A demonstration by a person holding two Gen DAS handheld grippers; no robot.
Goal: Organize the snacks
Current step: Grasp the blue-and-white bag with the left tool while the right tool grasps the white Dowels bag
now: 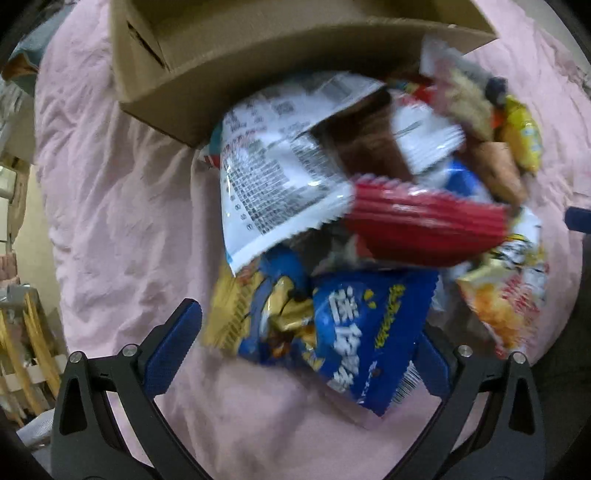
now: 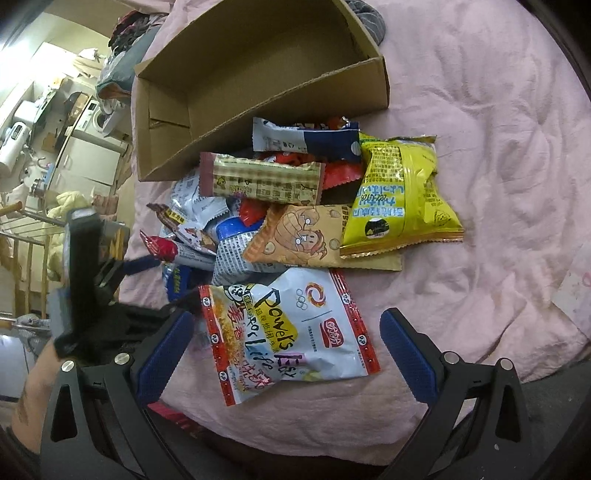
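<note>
A heap of snack packs lies on a pink bedspread (image 2: 498,166) in front of an open cardboard box (image 2: 295,99), whose inside looks bare. My right gripper (image 2: 286,317) is open, its fingers on either side of a white and red bag (image 2: 295,332) at the near edge of the heap. Behind that bag are an orange peanut bag (image 2: 306,236), a yellow bag (image 2: 399,192) and a checkered bar (image 2: 262,179). My left gripper (image 1: 308,321) is open around a blue bag (image 1: 362,332), which covers its right fingertip. Beyond lie a red pack (image 1: 424,221), a white printed bag (image 1: 273,184) and the box (image 1: 177,92).
The left gripper (image 2: 85,258) shows blurred at the heap's left side, with a person's forearm (image 2: 33,387) below it. A wooden railing (image 2: 22,258) and room clutter lie past the bed's left edge. A pale sheet (image 2: 576,295) lies at the right and a grey item (image 2: 365,18) behind the box.
</note>
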